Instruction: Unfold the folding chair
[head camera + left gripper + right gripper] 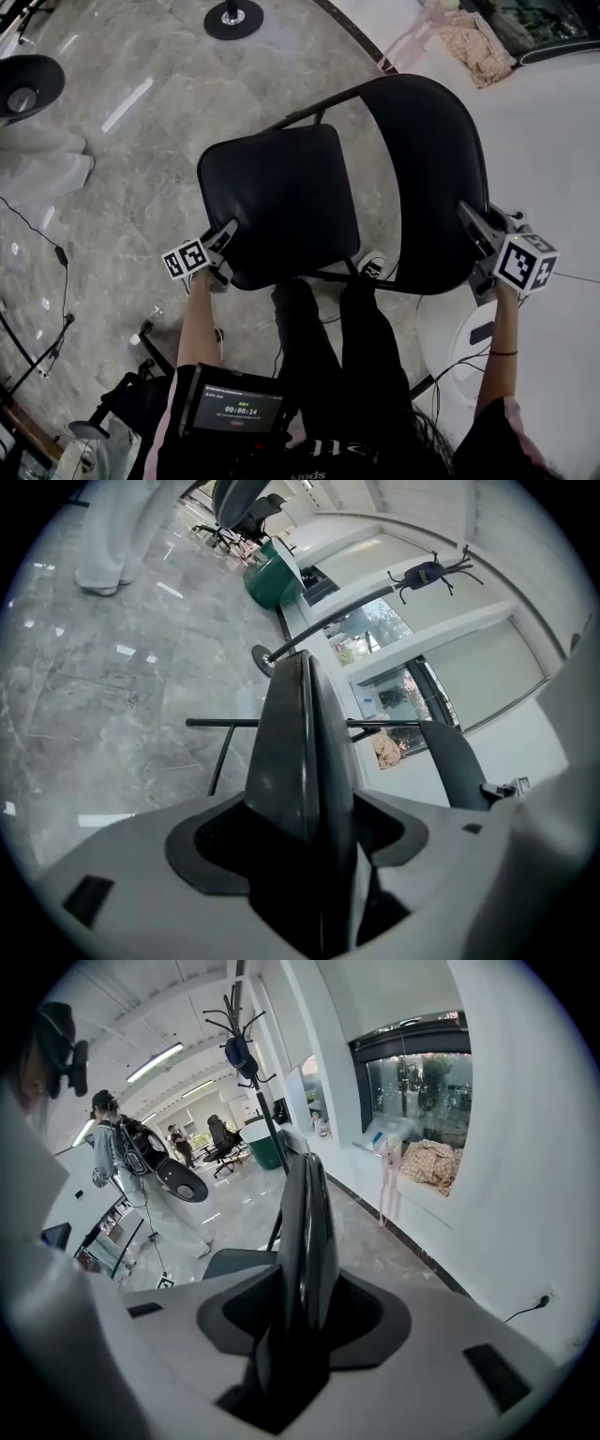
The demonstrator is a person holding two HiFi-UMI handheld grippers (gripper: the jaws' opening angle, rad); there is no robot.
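Floor (122, 159) of grey marble spreads under and around the folding chair (339, 187), which stands right before us. The chair is black. Its padded seat (277, 202) faces up at us, and its curved backrest (436, 178) arches to the seat's right, with a strip of floor showing between them. Our legs (337, 347) in dark trousers come up to the chair's near edge. A recorder (237, 410) with a lit screen hangs nearer to us than the chair, at our chest. A round black stand base (233, 19) sits on the floor beyond the chair's far side.

Our right gripper (478, 246) is at the chair's right side. Its jaws are clamped on the backrest's edge, which fills the gap between them in the right gripper view. Our left gripper (225, 251) is at the chair's near left corner, and its jaws are clenched on the seat's thick rim. A white-and-black shoe (372, 266) peeks out under the chair, between seat and backrest.
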